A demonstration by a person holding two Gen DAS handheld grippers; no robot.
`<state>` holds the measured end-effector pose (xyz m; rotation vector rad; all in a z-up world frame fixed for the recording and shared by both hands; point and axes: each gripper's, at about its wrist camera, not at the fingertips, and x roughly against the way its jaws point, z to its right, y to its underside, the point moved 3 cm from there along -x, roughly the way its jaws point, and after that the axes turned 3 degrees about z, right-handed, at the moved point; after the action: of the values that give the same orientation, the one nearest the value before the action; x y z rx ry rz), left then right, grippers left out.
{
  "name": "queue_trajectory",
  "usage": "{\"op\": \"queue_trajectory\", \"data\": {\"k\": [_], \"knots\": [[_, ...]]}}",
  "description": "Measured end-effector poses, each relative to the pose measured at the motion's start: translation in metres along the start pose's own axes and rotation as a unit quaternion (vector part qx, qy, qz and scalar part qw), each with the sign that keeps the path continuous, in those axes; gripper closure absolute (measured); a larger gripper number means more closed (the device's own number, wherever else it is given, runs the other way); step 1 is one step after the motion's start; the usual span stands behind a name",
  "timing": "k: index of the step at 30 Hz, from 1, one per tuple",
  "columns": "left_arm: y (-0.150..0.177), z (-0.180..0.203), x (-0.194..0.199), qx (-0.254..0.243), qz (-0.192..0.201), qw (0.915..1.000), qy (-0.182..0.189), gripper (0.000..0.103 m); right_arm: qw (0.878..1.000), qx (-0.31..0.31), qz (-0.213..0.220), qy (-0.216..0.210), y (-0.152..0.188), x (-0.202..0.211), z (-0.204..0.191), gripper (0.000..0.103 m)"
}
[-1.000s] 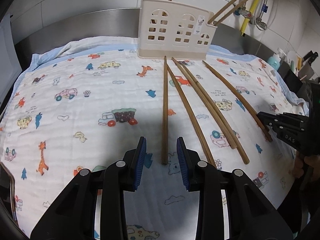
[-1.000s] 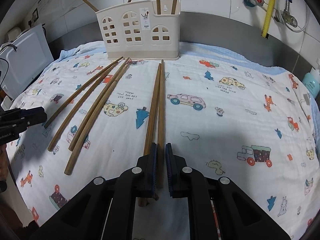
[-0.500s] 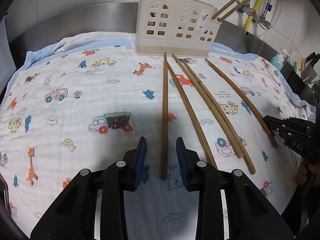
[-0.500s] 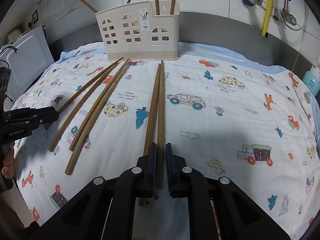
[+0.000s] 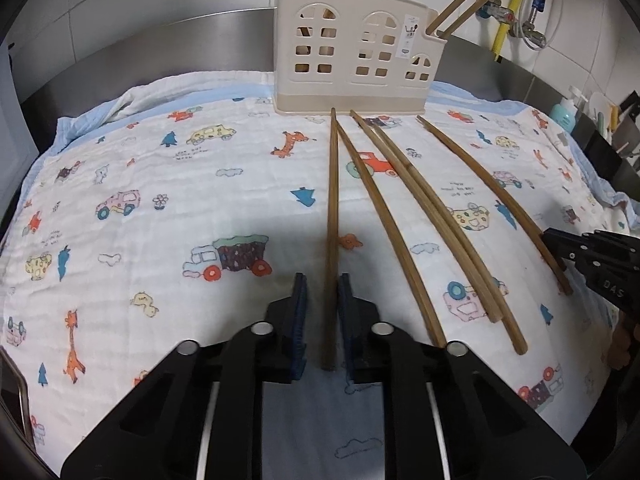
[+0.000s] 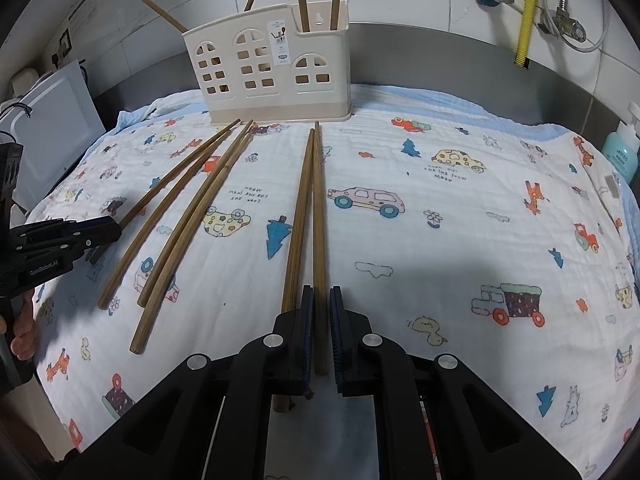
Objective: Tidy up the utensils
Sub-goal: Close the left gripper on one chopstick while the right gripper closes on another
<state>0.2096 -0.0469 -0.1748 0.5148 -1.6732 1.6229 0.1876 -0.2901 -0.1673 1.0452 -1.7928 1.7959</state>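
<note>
Several long wooden chopsticks lie on a cartoon-print cloth (image 5: 160,168), pointing at a cream house-shaped holder (image 5: 356,52) that also shows in the right wrist view (image 6: 272,68) with chopsticks standing in it. My left gripper (image 5: 322,284) straddles the near end of the leftmost chopstick (image 5: 332,208), its jaws partly closed with small gaps on both sides. My right gripper (image 6: 319,294) has its jaws narrowly around the rightmost chopstick (image 6: 319,216), with another chopstick (image 6: 298,224) lying just left of it and passing under the left finger.
A steel wall and white tiles stand behind the holder. Pipes and a yellow hose (image 6: 528,12) hang at the back right. A teal bottle (image 6: 620,152) stands at the right edge. A white appliance (image 6: 52,128) stands at the left. The cloth covers the counter.
My left gripper has moved forward around the leftmost chopstick's near end and narrowed its jaws. My right gripper has stayed put around its chopstick.
</note>
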Motion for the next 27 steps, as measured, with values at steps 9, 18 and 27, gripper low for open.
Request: {"op": "queue_trajectory", "data": {"k": [9,18,27], "knots": [[0.001,0.004,0.002,0.005,-0.009,0.9999,0.006,0.095,1.0,0.002,0.002,0.003,0.001,-0.001,-0.001,0.096],[0.0,0.004,0.0,0.008,-0.016,0.9998,0.007,0.097,1.0,0.001,0.002,0.004,0.0,0.0,0.0,0.096],[-0.018,-0.001,0.024,0.016,0.012,0.9996,0.021,0.097,1.0,0.004,0.02,0.007,-0.008,0.015,-0.002,0.096]]}}
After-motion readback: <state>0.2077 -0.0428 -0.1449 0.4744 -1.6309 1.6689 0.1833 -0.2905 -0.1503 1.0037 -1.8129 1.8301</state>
